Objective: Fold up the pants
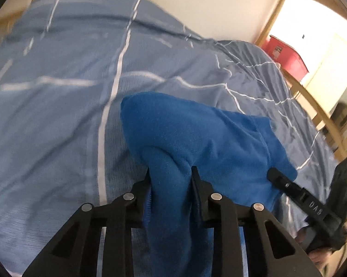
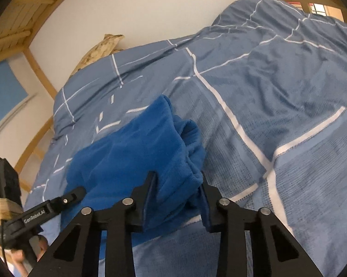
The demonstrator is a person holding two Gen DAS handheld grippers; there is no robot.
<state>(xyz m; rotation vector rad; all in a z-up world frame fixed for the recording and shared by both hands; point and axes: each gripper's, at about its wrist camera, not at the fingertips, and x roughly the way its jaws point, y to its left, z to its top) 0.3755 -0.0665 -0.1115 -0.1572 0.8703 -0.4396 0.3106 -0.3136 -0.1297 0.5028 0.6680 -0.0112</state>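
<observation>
At the bottom of the left wrist view, the left tool (image 1: 171, 173) had its two black fingers clamped on a raised ridge of the blue fleece pants (image 1: 196, 133), the cloth bunched up between the pads. Just to the lower right of it, the tip of the right tool (image 1: 273, 174) touched the same garment near its right edge, with a bit of the person's hand showing blurred beneath it at the frame's lower right.

In the right wrist view, the right tool gripped the near right corner of the pants, fabric pinched between its fingers (image 2: 150, 184) at the lower middle of the frame. The left tool came in from the lower left, its tip pressed into the pants' left edge, and a hand (image 2: 19, 257) held its handle at the bottom left corner.

The pants lay in a loose heap on the bed, at the centre of both views, lifted where the tools held them. Beneath and beyond them spread a blue duvet (image 2: 277, 87) with white lines, rumpled toward the upper right. Farther off stood a pale wall (image 2: 150, 9), the wooden bed frame (image 2: 38, 67), and a red box (image 1: 286, 55) at the upper right.
</observation>
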